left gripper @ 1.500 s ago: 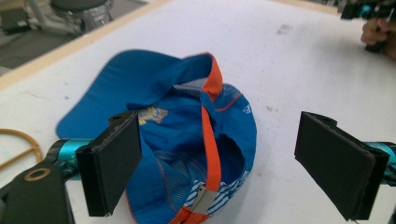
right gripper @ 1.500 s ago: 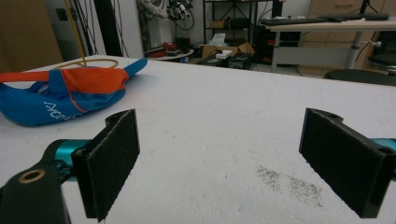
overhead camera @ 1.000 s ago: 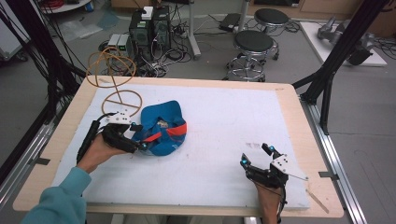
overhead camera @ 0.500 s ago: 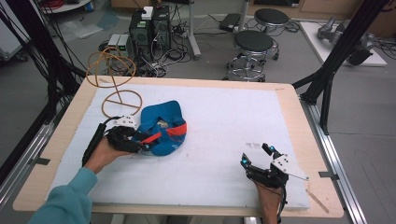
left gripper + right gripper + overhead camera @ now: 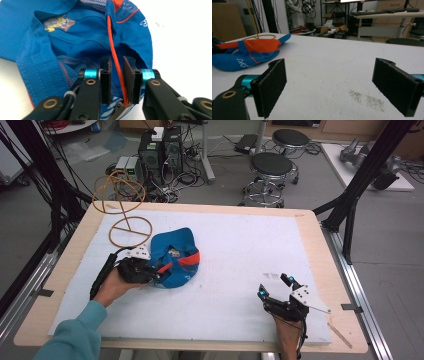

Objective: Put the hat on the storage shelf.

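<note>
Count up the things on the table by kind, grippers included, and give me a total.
Grippers: 2, the left gripper and the right gripper
Blue caps: 1, the cap
Wire stands: 1, the wire stand
Total: 4

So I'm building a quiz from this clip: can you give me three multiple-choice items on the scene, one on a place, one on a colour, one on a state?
1. Where does the cap lie?
A. left part of the table
B. right edge
C. on a stool

2. What colour is the cap's trim?
A. green
B. orange
C. white

3. How does the right gripper stand?
A. shut on the cap
B. shut on nothing
C. open

Answers:
1. A, since the cap rests by the left gripper near the wire stand.
2. B, an orange edge runs between the left gripper's jaws.
3. C, its jaws stand wide apart over the bare white mat.
</note>
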